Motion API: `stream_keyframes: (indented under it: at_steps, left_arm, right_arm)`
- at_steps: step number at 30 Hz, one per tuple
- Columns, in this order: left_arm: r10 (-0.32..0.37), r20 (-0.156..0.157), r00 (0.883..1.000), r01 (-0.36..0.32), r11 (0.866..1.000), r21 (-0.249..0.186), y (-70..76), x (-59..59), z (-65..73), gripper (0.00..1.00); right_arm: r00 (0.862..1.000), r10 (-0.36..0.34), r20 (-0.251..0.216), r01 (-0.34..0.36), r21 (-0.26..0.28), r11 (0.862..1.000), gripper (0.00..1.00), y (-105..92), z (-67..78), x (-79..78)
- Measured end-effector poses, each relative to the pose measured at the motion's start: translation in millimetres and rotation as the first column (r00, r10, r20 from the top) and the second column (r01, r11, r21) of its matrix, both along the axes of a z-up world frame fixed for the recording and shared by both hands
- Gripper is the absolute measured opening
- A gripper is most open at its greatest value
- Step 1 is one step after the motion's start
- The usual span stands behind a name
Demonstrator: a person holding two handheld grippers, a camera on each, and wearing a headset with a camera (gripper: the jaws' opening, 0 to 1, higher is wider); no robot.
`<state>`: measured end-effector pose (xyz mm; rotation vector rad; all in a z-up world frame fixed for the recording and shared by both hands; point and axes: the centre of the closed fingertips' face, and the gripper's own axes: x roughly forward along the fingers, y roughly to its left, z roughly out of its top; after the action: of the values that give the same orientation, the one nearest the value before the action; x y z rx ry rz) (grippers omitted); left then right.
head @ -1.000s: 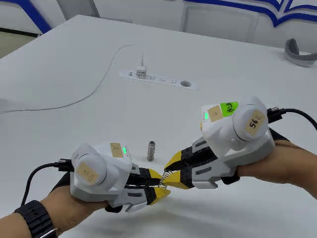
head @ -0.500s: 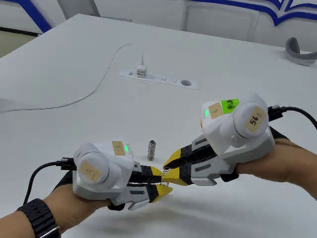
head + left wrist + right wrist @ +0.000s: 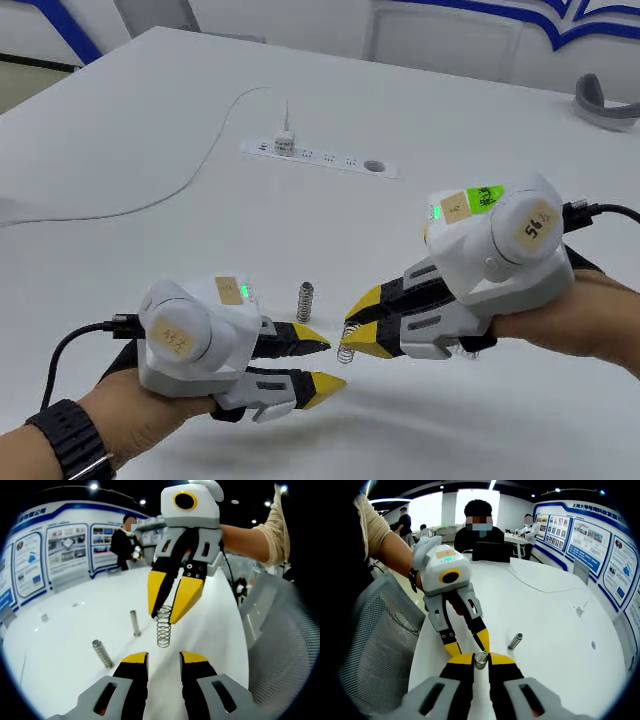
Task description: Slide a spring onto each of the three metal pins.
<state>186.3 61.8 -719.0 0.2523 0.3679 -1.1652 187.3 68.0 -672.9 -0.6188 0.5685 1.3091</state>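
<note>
Spring [image 3: 346,350] hung clamped at its upper end between the closed yellow tips of the right tool [image 3: 346,326], and its coils dangled below them over the white desk [image 3: 150,120]. In the left gripper view it hung just beside a bare upright pin [image 3: 134,623], not on it; whether its lower end touched the desk I could not tell. The left tool [image 3: 335,362] faced the right one tip to tip, close to the hanging coils. Its two jaws stood apart and held nothing. A second spring [image 3: 305,302] stood upright on the desk just behind the two tools, and its top looked solid, as if a pin filled it. Farther back on the desk lay a white power strip [image 3: 320,158] with a thin cable [image 3: 190,180] curving away to the left.
</note>
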Motion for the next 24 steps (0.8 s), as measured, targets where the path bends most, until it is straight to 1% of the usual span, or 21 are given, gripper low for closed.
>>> stream_keyframes:
  at_steps: [3, 7, 13, 21, 24]
  left_arm:
    - [0.018, -0.01, 1.0, -0.018, 1.0, -0.003, 4.0, 2.0, -0.9, 0.3]
    - [0.04, -0.024, 0.999, -0.04, 0.999, -0.011, 9.9, 4.1, -1.7, 0.33]
    - [0.071, -0.038, 0.997, -0.072, 0.997, -0.013, 17.2, 7.1, -3.5, 0.39]
    - [0.098, -0.04, 0.994, -0.098, 0.995, -0.007, 24.5, 10.0, -5.2, 0.44]
    - [0.108, -0.042, 0.993, -0.108, 0.994, -0.007, 26.7, 11.5, -5.4, 0.45]
  right_arm:
    - [1.0, -0.015, 0.007, 0.015, 0.002, 1.0, 0.12, -4.0, 2.9, 4.5]
    - [0.999, -0.035, 0.018, 0.035, 0.003, 0.999, 0.12, -10.2, 6.9, 11.2]
    - [0.998, -0.059, 0.03, 0.059, 0.006, 0.998, 0.12, -16.9, 11.7, 18.5]
    - [0.994, -0.098, 0.05, 0.098, 0.013, 0.995, 0.12, -27.1, 19.4, 31.2]
    - [0.991, -0.118, 0.059, 0.117, 0.021, 0.993, 0.12, -31.3, 24.4, 37.0]
